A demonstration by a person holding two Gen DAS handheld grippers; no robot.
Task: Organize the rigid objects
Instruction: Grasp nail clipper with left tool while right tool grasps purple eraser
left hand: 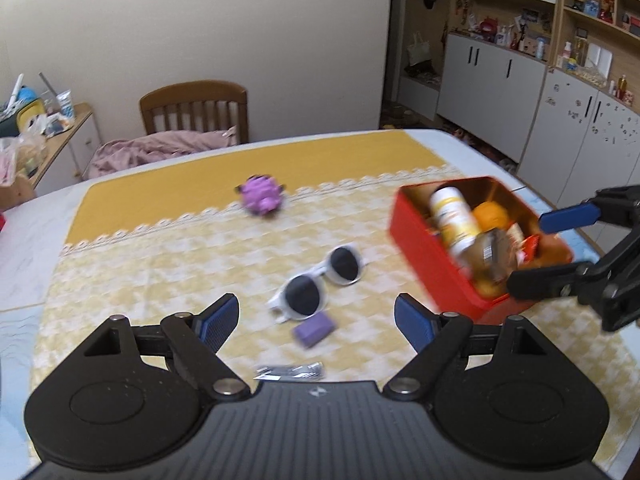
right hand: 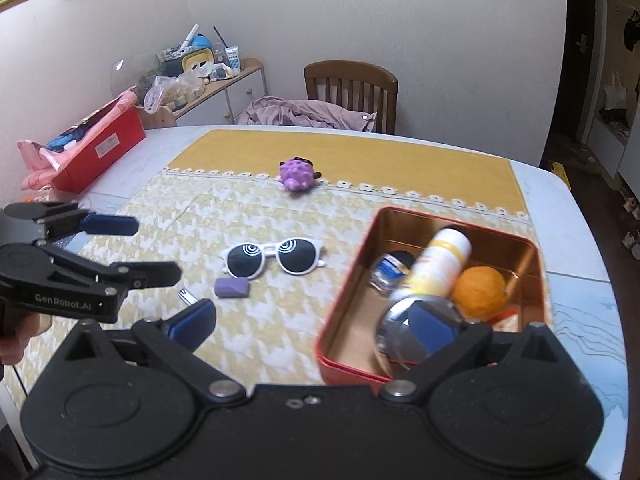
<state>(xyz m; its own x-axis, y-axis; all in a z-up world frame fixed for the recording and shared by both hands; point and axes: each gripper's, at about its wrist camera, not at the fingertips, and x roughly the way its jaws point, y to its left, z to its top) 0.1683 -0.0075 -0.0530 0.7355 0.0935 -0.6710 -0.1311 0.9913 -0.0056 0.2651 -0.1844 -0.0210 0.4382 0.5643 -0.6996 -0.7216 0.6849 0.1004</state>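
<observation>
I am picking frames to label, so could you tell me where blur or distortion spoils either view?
Left wrist view: motion blur smears the sunglasses, purple block and red tin. Right wrist view: sharper, only the bottle is smeared. Fisheye bends the table edge in both.

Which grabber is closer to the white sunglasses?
Left. The left gripper points straight at the white sunglasses, which lie just beyond its open fingertips. The right gripper hangs over the near end of the red tin, off to the sunglasses' side.
</observation>
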